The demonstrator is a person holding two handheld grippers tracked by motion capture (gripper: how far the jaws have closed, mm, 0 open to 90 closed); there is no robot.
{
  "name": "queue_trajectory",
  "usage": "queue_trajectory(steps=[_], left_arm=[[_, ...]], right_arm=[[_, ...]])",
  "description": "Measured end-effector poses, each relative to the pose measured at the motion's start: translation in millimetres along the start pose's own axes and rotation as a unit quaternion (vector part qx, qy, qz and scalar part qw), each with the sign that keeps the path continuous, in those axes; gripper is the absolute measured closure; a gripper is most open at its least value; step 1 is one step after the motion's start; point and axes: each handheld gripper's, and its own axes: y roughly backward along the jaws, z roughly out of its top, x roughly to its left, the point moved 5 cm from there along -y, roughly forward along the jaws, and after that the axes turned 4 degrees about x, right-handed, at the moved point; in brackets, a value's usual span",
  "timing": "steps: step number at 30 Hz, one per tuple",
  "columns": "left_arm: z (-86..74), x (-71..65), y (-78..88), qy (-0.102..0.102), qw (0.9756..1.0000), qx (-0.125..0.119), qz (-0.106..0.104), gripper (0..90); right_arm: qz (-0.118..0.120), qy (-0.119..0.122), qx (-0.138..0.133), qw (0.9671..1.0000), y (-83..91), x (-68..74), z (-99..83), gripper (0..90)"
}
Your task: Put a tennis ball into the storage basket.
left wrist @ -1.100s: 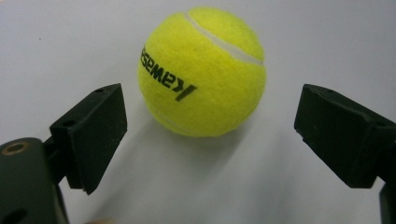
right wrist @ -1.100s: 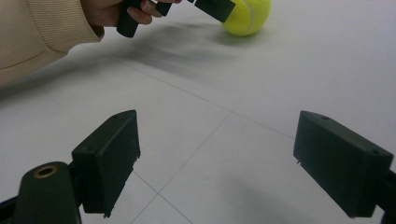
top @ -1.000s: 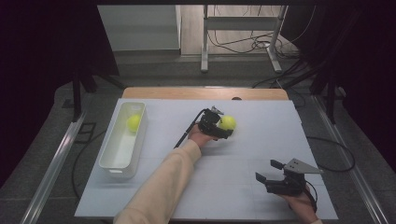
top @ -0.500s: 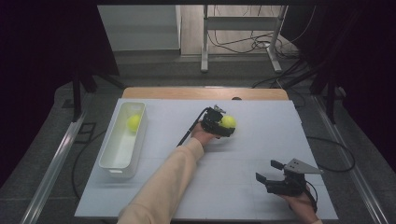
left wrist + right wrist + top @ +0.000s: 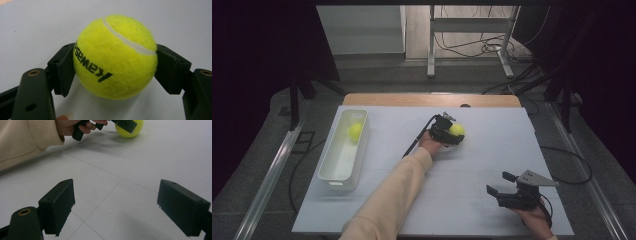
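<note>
A yellow tennis ball (image 5: pixel 457 130) lies on the white table top (image 5: pixel 462 200) near the middle, toward the far side. My left gripper (image 5: pixel 453 134) is shut on the tennis ball (image 5: pixel 115 57). Its jaws have just been closing, and both pads (image 5: pixel 62 67) press the ball's sides. In the right gripper view the same ball (image 5: pixel 130 130) sits far off by the left hand. My right gripper (image 5: pixel 499 183) rests at the near right, open, with bare table between its jaws (image 5: pixel 121 205).
A white bin (image 5: pixel 332 175) stands along the table's left side with a second yellow ball (image 5: pixel 355 131) in its far end. The person's cream sleeve (image 5: pixel 392 195) crosses the near middle. A black cable (image 5: pixel 417 137) trails from the left gripper.
The left gripper's jaws have drawn in onto the tennis ball. Both hands stay where they were, and the ball has not moved.
</note>
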Motion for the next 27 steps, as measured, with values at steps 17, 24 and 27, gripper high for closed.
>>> queue_trajectory(steps=[17, 24, 27], left_arm=[[0.6, -4.6, 11.8, -0.002, 0.9999, 0.007, -0.009, 26.6], [1.5, -10.6, 18.0, -0.009, 0.9999, 0.004, -0.012, 26.6], [0.6, -13.3, 21.3, -0.016, 0.9998, 0.005, -0.012, 26.6]], right_arm=[[-0.001, 0.0, 0.0, 1.0, 0.0, -0.2, 0.1, 15.1], [-0.001, 0.0, 0.0, 1.0, -0.1, -0.1, 0.1, 15.1], [-0.002, 0.001, 0.001, 1.0, -0.1, 0.0, 0.1, 15.1]])
